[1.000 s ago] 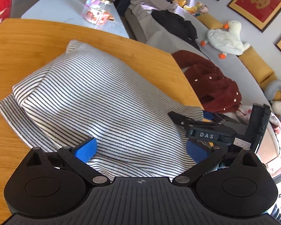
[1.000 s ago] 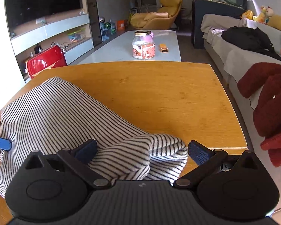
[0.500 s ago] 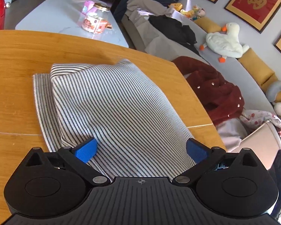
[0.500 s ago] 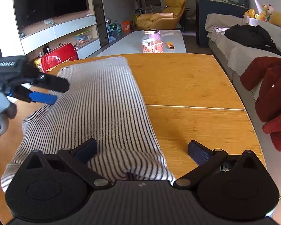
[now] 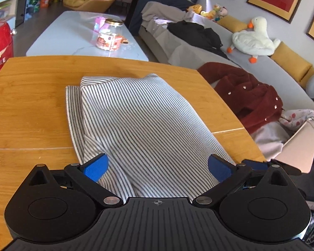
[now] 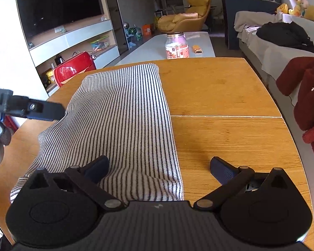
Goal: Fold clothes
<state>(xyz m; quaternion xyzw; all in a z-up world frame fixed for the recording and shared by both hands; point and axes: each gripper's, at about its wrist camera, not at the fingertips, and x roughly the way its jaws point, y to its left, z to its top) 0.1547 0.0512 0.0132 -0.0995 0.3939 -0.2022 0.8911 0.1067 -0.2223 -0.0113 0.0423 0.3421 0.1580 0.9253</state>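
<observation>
Both tongs gape over striped garment point(image 5: 140, 121); right view alone shows television point(image 6: 58, 4).

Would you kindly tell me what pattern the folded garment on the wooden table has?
Thin dark stripes on white; the folded striped garment shows best in the right wrist view.

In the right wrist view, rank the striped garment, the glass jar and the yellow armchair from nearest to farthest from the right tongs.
From the right tongs:
1. Striped garment, directly under and ahead of the tongs on the wooden table.
2. Glass jar, ahead on the white coffee table beyond the wooden one.
3. Yellow armchair, farthest, at the back of the room.
</observation>
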